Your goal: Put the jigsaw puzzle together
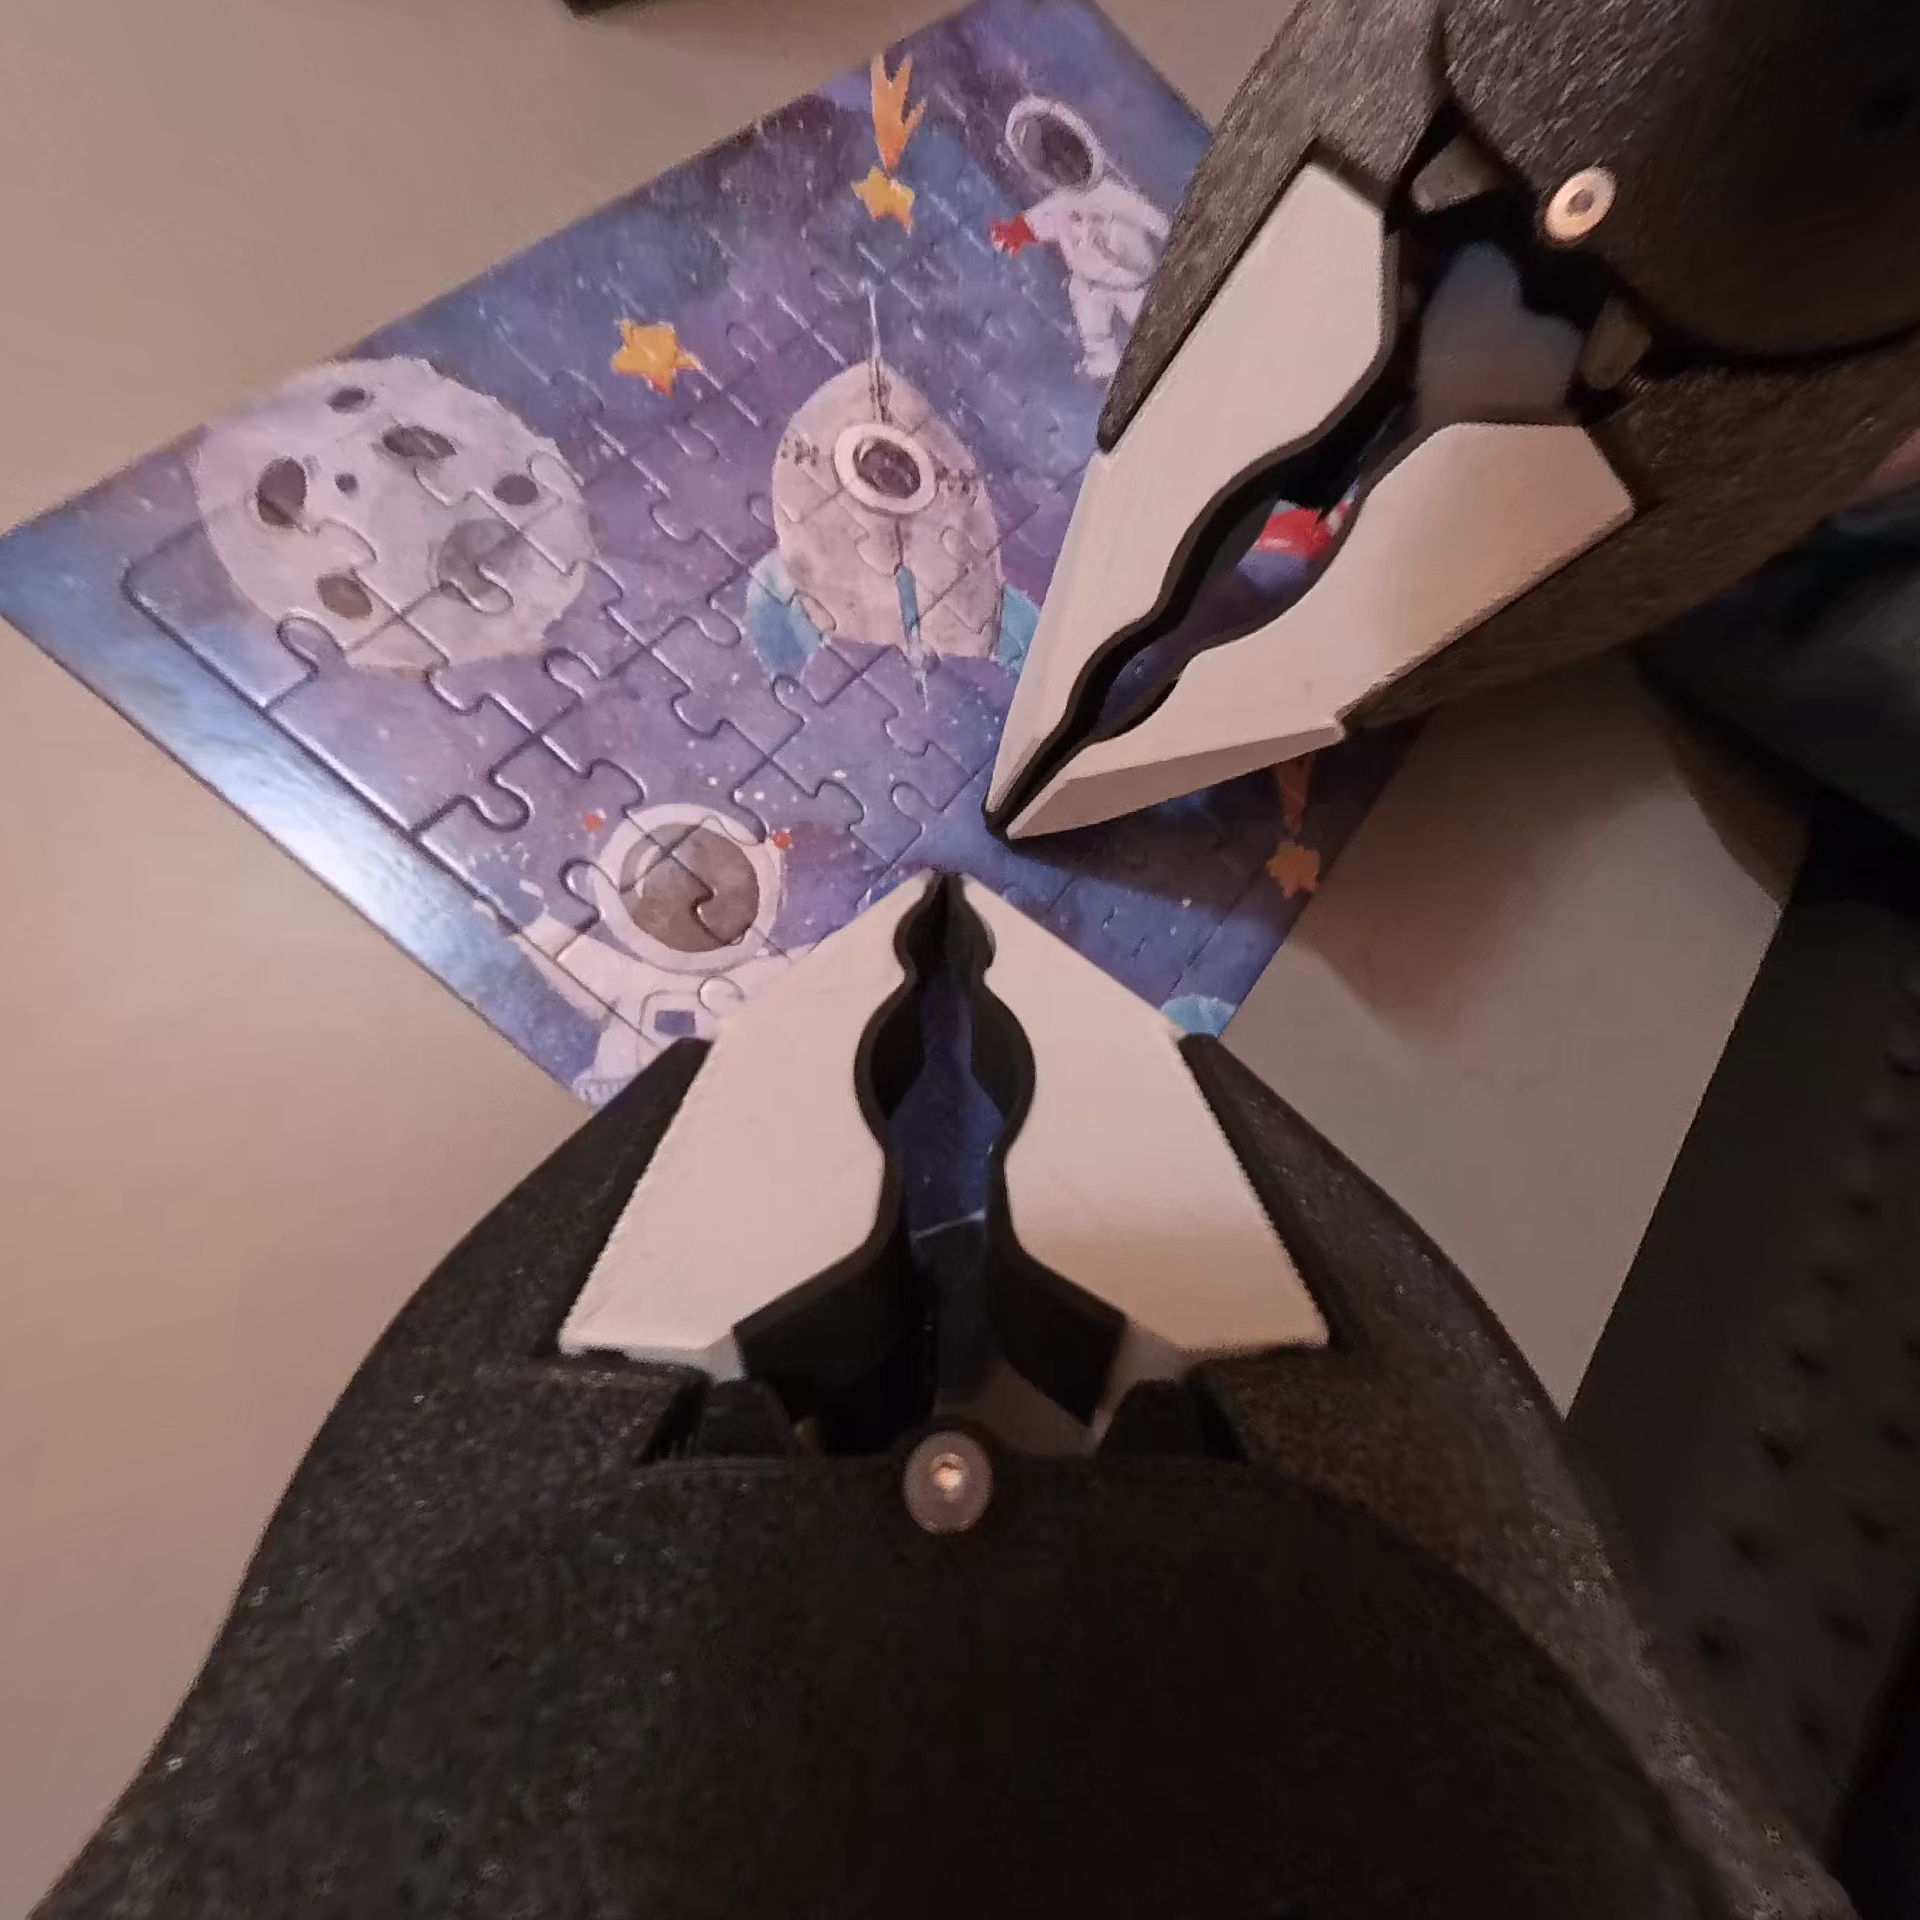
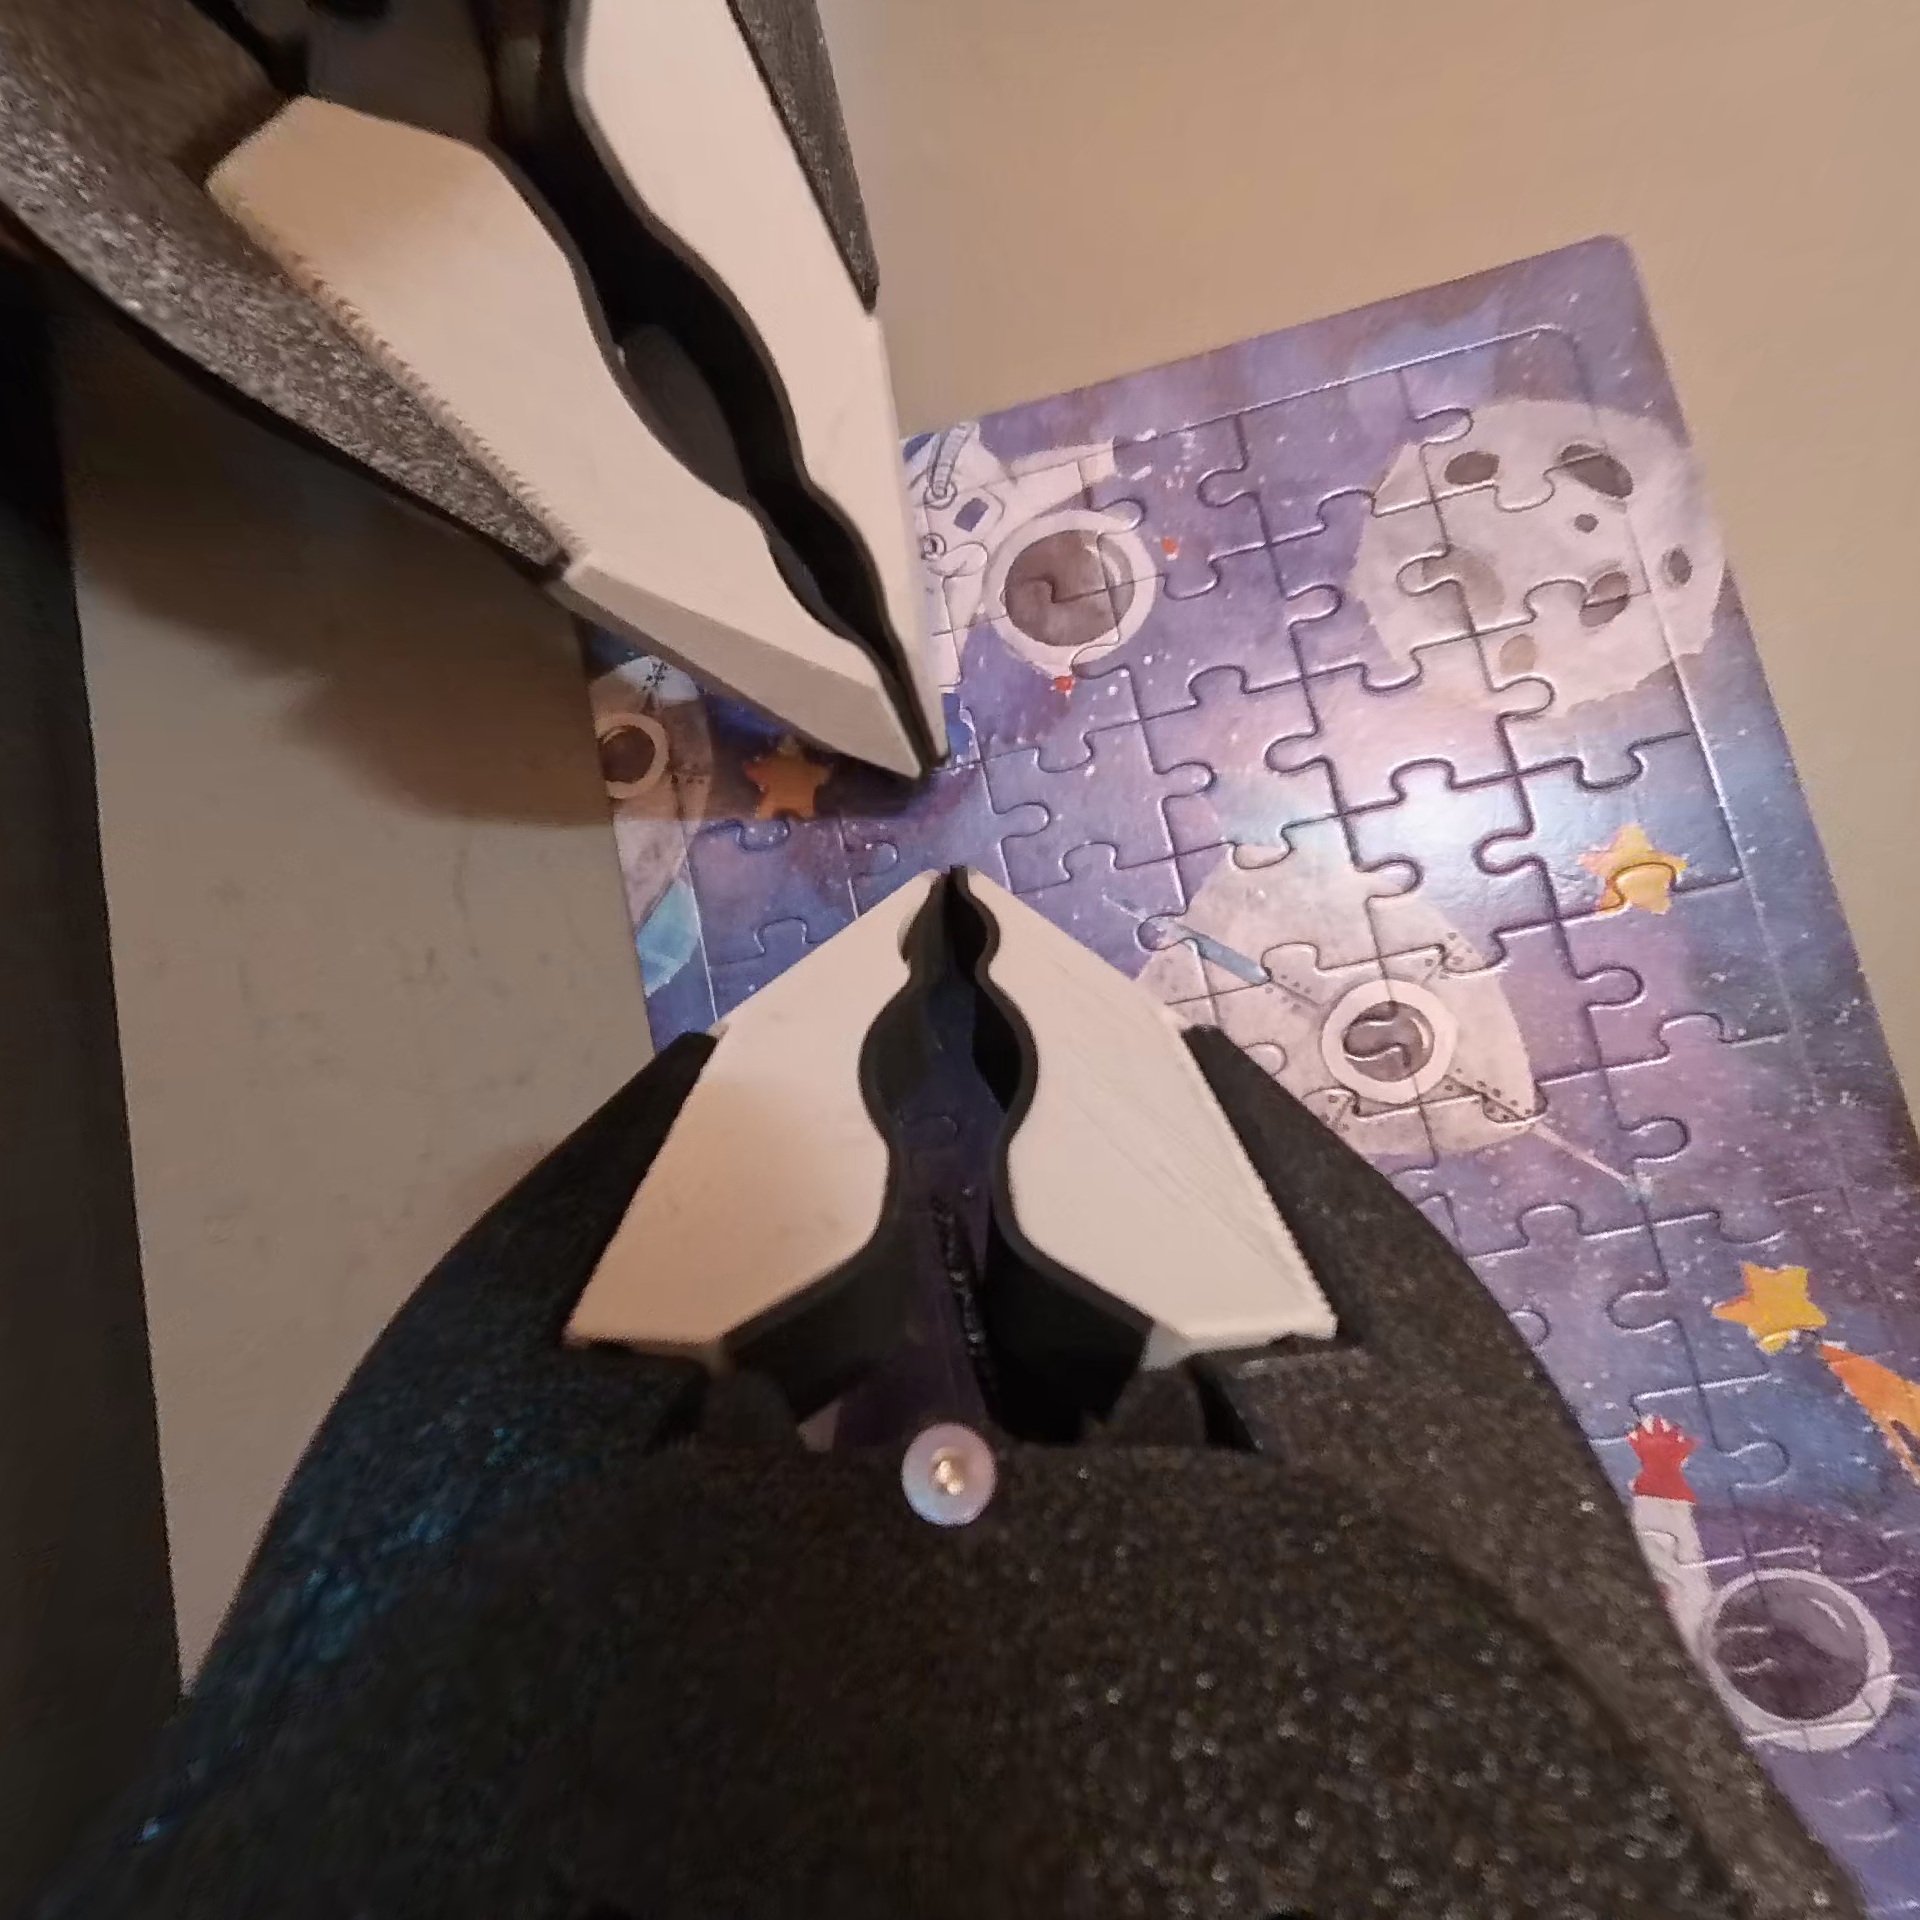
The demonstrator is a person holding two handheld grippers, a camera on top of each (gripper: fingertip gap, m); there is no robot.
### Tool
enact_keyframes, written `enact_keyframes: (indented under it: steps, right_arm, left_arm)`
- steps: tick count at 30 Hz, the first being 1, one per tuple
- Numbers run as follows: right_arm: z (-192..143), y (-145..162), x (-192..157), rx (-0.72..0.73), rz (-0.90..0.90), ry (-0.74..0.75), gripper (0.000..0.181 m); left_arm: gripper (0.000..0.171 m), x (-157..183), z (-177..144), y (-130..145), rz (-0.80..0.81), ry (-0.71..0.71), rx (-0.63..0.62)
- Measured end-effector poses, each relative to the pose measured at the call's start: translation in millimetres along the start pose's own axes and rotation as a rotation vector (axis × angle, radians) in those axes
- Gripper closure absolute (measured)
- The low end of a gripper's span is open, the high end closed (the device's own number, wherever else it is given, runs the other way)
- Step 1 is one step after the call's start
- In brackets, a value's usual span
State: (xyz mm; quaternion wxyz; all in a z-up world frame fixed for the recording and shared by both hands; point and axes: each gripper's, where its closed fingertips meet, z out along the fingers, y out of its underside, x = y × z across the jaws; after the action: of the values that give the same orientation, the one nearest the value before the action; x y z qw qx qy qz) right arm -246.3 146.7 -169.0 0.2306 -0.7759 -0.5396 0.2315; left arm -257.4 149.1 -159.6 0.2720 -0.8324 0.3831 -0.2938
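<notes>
A purple space-themed jigsaw puzzle (image 1: 665,582) lies flat on a beige table, with a moon, a rocket and astronauts on it; its pieces look joined inside a blue frame. It also shows in the right wrist view (image 2: 1351,790). My left gripper (image 1: 943,881) is shut, tips just above the puzzle near its lower middle. My right gripper (image 1: 1003,826) is shut too and comes in from the upper right, its tips close to the left gripper's tips. In the right wrist view my right gripper (image 2: 951,878) is at the bottom and the left gripper (image 2: 928,764) comes from the upper left.
The beige table (image 1: 208,1039) runs around the puzzle. The table's edge (image 1: 1621,1247) falls away at the right, with a dark floor or surface beyond it. A dark strip (image 2: 52,1039) lies along the left in the right wrist view. The tips of both grippers are at nearly the same place. From either gripper's tips it is about 8 cm to the purple space-themed jigsaw puzzle (image 1: 665,582). Seen from the right wrist view (image 2: 1378,728) as well.
</notes>
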Motion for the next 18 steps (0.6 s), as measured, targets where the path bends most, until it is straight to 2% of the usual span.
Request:
enact_keyframes:
  steps: [3,9,11,13,14,15,18]
  right_arm:
    - [-6.7,-3.9,-5.7,0.031,0.000,-0.026,0.181]
    - [-5.6,6.4,-11.2,0.004,-0.004,-0.020,0.181]
    - [-9.6,-1.0,-17.8,0.058,-0.007,-0.030,0.181]
    - [-2.3,10.1,-19.9,0.008,-0.006,-0.022,0.181]
    - [-4.7,5.0,-19.9,0.051,0.003,-0.014,0.181]
    - [-7.1,8.4,-21.5,0.032,0.013,-0.019,0.181]
    - [-38.8,17.5,-13.6,0.094,0.068,0.062,0.181]
  left_arm:
    - [0.170,1.0,7.2,6.1,0.007,-0.001,-0.044]
    - [0.171,5.6,10.4,4.2,0.021,-0.004,-0.040]
    - [0.171,7.2,8.8,0.0,-0.001,0.003,-0.026]
    - [0.171,6.7,6.1,-11.9,-0.009,-0.011,0.033]
    - [0.171,3.2,9.6,-8.1,-0.005,-0.030,0.006]
    - [0.169,2.2,13.9,1.0,0.002,-0.032,-0.055]
    - [0.171,-4.1,-5.2,-16.2,0.020,-0.090,0.028]
